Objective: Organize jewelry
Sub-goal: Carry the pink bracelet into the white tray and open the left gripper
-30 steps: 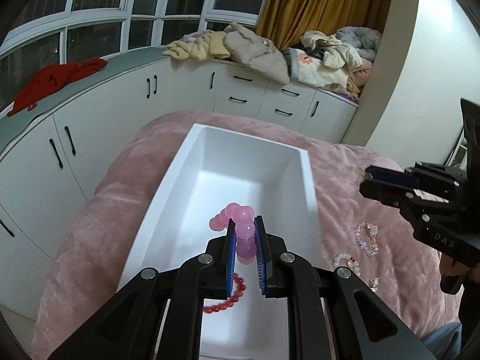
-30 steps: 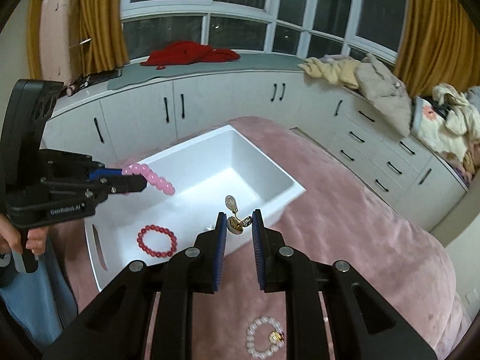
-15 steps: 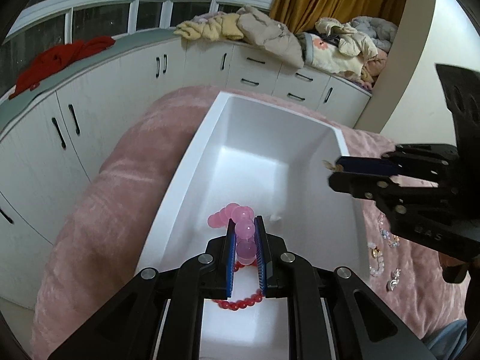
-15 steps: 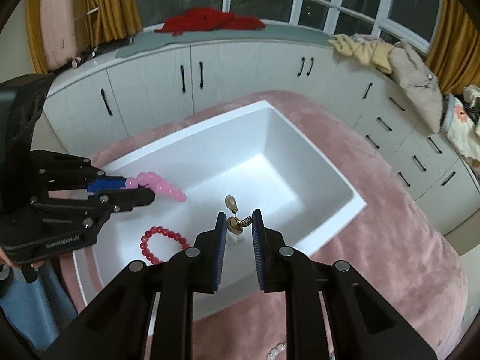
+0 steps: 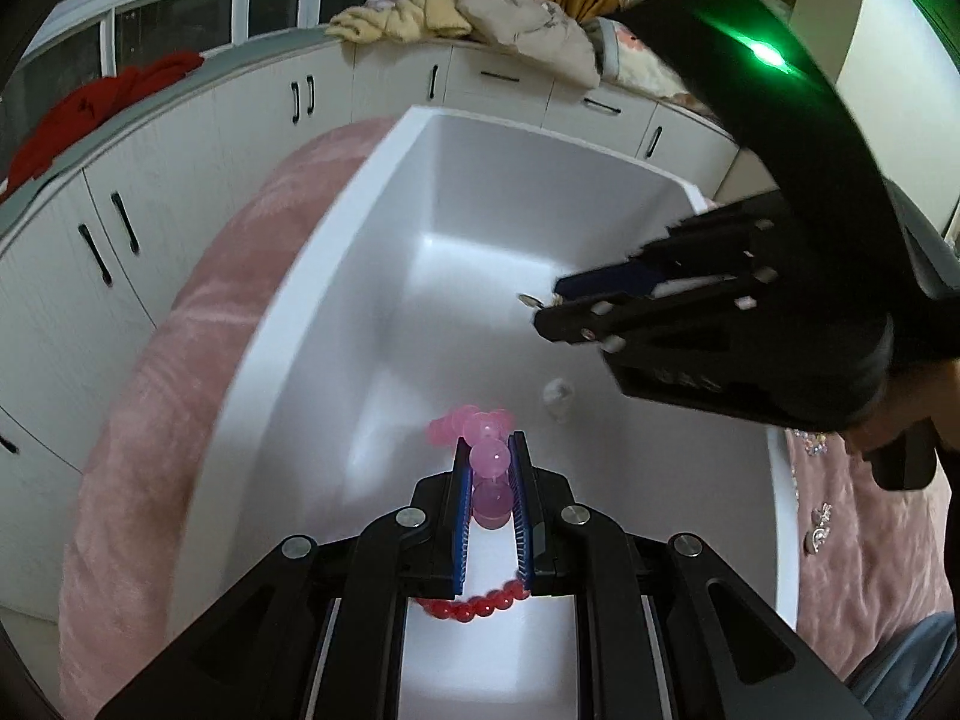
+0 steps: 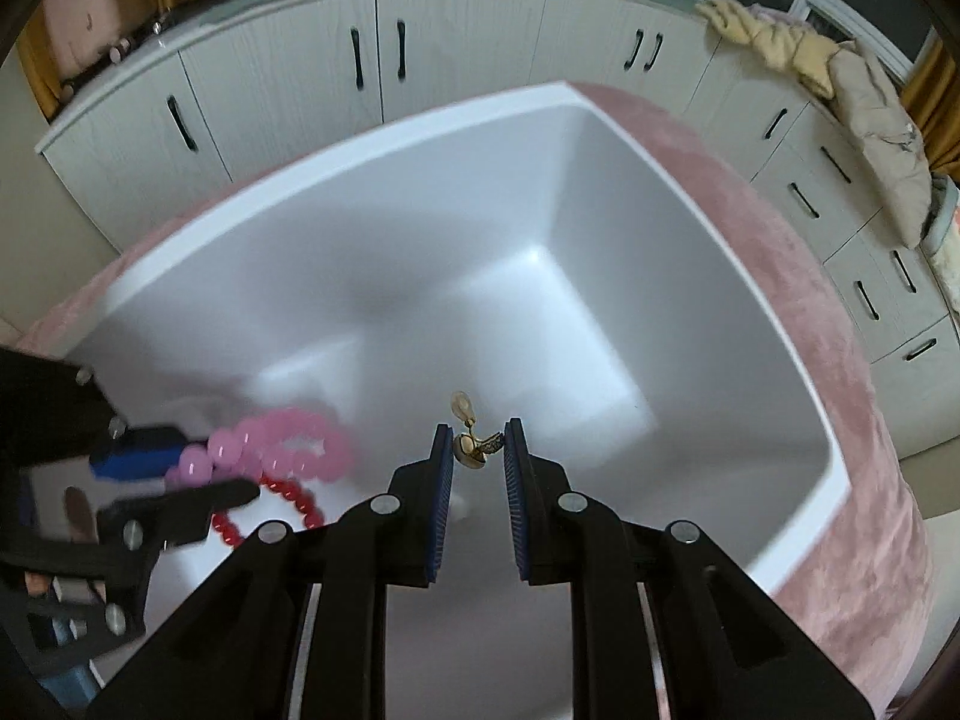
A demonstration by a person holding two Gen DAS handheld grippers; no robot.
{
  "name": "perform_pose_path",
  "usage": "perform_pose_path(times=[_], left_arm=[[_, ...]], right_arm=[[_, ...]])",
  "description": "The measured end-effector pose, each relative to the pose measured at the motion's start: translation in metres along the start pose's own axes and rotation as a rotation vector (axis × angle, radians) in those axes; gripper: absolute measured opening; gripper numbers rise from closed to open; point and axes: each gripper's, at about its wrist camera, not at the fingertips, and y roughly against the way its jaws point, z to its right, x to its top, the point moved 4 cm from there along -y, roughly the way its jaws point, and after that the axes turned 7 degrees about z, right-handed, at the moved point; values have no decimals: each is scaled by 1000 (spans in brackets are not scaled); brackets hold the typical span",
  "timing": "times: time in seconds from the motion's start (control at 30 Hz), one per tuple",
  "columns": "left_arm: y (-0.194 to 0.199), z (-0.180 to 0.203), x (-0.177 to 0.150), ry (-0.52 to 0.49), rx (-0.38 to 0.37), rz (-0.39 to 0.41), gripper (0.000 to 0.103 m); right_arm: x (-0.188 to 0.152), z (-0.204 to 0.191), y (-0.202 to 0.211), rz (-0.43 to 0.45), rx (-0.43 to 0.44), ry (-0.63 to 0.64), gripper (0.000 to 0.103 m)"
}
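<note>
Deposit step in hand: left claw [image 5: 491,468] clamped on pink round-bead bracelet [image 5: 477,441] and right claw [image 6: 477,450] clamped on small gold earring [image 6: 471,444] both hang over the white plastic bin [image 6: 600,228] below; next move likely requires parting the jaws.

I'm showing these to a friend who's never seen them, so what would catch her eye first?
Probably the big white plastic bin on the pink plush blanket. Over it, the left gripper clamps a pink bead bracelet, and the right gripper pinches a small gold earring. A red bead bracelet lies inside.
</note>
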Motion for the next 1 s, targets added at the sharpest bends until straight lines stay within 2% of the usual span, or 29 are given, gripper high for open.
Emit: perform_pose_path(times=[0.13, 0.43, 0.5, 0.63, 0.77, 0.83, 1.0], left_arm=[[-5, 0, 1, -7, -6, -9, 17], [-10, -4, 3, 5, -16, -23, 19], [-9, -4, 5, 2, -11, -16, 23], [-7, 0, 7, -12, 5, -4, 38], [-3, 2, 7, -10, 4, 3, 39], [0, 2, 7, -12, 7, 8, 41], [7, 4, 7, -7, 4, 14, 45]], right_arm=[[5, 0, -13, -28, 4, -5, 18], [13, -4, -18, -25, -2, 17, 18], [14, -4, -14, -16, -7, 15, 18], [12, -5, -1, 9, -13, 19, 19], [13, -4, 12, 28, -24, 35, 22], [15, -2, 20, 42, -28, 35, 27], [19, 1, 47, 97, -34, 43, 29]])
